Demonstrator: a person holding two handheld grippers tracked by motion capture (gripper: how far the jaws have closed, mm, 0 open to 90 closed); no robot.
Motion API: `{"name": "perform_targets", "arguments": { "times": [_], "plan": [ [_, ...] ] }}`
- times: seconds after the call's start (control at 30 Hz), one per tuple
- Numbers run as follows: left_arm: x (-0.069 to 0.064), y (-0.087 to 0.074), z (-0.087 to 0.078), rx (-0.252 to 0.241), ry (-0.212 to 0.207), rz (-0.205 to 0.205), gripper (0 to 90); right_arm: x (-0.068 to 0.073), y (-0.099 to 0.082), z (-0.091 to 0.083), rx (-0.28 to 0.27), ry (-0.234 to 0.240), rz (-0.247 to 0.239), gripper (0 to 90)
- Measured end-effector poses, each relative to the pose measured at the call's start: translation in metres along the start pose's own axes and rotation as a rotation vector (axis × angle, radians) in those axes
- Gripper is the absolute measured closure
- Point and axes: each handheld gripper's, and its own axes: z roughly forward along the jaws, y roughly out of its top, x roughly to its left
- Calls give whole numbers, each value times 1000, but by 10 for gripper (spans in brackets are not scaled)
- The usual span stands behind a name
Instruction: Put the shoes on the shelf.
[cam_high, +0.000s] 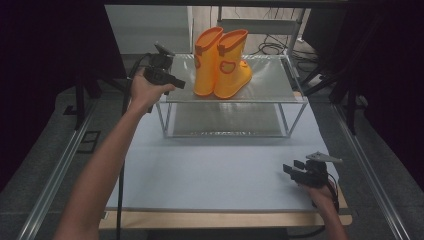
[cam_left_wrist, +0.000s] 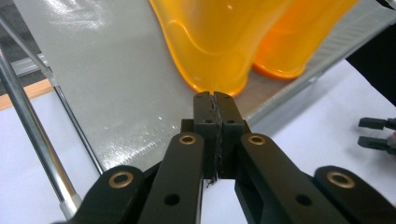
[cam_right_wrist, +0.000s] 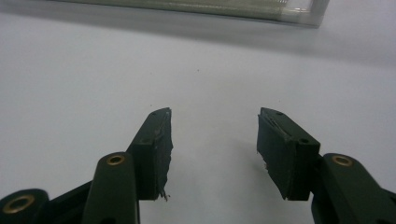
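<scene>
Rubber boots (cam_high: 222, 62), an orange pair, stand upright on the top shelf of a small metal-framed rack (cam_high: 280, 97) at about 12 o'clock on the pale table (cam_high: 210, 170) in the high view; their shafts rise vertically and the toes point toward roughly 4 o'clock, the nearer boot partly covering the other. The left gripper (cam_high: 179, 84) is held at the rack's 9 o'clock edge, its tips just beside the nearer boot's heel, though contact is hard to judge from above. The right gripper (cam_high: 290, 169) rests low over the table near 4 o'clock, well apart from the rack, with a grey three-cornered plate on top. In the left gripper view, the left gripper (cam_left_wrist: 215, 95) has its jaws pressed fully together with nothing between them, tips just short of the lower edge of the nearer boot (cam_left_wrist: 210, 42); both boots are cut off by the top of the frame, so only their lower orange walls show. The shelf surface (cam_left_wrist: 116, 93) runs diagonally, and the other gripper's jaws show small at 3 o'clock. In the right gripper view, the right gripper (cam_right_wrist: 214, 114) has its jaws spread wide over bare table, holding nothing, with the rack's lower edge (cam_right_wrist: 210, 9) blurred along 12 o'clock.
</scene>
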Motion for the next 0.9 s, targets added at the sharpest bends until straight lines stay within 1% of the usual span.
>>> {"name": "perform_targets", "arguments": {
  "times": [0.03, 0.1, 0.13, 0.27, 0.43, 0.47, 0.53, 0.6, 0.67, 0.73, 0.8, 0.87, 0.9],
  "plan": [
    [1, 1, 2, 1, 10, -3, 894, -1, 0, 0, -3, -2, -1, 452],
    [3, 3, 8, -7, 17, -18, 894, -1, 0, 0, -4, -2, 5, 452],
    [4, 4, 11, -10, 19, -25, 894, -1, -1, 0, -4, -3, 0, 452],
    [9, 9, 29, -13, 51, -49, 894, -2, -1, -1, -3, -6, 9, 451],
    [11, 13, 49, 1, 54, -75, 894, -4, -2, -1, -2, -7, 13, 451],
    [11, 14, 52, 11, 58, -72, 894, -4, -2, -1, -4, -8, 9, 451],
    [9, 15, 60, 22, 48, -71, 895, -4, -2, -2, -5, -11, 11, 452],
    [7, 16, 63, 21, 42, -76, 895, -5, -2, -2, -8, -11, 14, 452],
    [3, 17, 65, 20, 54, -73, 897, -6, -2, -3, -13, -14, 20, 452],
    [2, 19, 64, 26, 42, -81, 897, -6, -2, -3, -11, -14, 23, 452],
    [-1, 19, 64, 31, 41, -74, 898, -6, -2, -3, -8, -13, 28, 452],
    [-6, 21, 65, 33, 72, -59, 900, -4, -3, -1, -1, -9, 23, 452],
    [-7, 21, 65, 33, 75, -56, 900, -4, -3, -1, -1, -9, 23, 452]
  ]
}}
